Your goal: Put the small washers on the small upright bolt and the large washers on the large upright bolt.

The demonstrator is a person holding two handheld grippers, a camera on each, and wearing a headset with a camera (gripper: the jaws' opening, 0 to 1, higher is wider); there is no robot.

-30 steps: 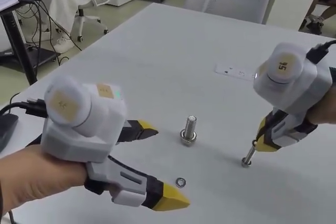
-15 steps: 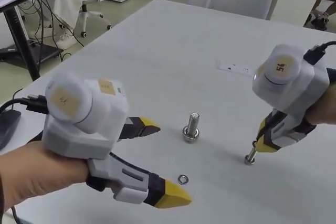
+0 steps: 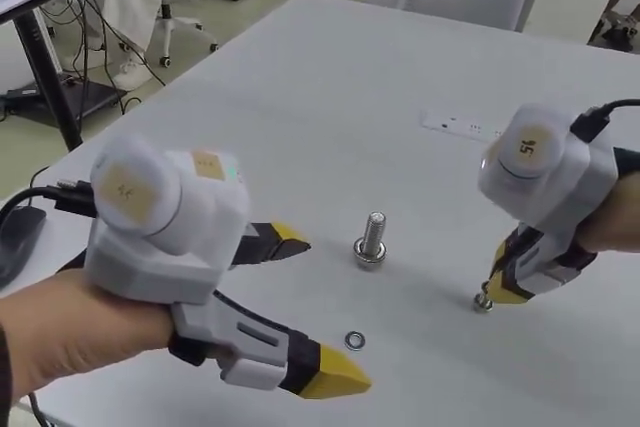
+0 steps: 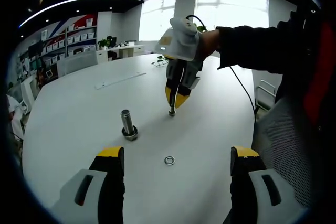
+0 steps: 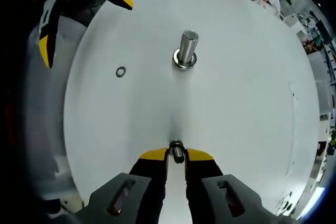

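Now, on the far left, the left tool (image 3: 320,312) has its two yellow-tipped jaws spread wide apart. It holds nothing and hangs over the white worktop (image 3: 300,97). Just in front of the jaws a small washer (image 3: 354,340) lies flat on the worktop, close to the nearer jaw tip and touching no tool. A bit further on, near the middle, the large bolt (image 3: 371,240) stands straight up, with a wider ring around its foot. Nothing touches it. Over to the right, the right tool (image 3: 492,290) points down at the worktop. Its jaws are almost together, with only a thin gap. The small bolt (image 5: 177,151) stands upright in that gap, and the two yellow tips press against its top from both sides.
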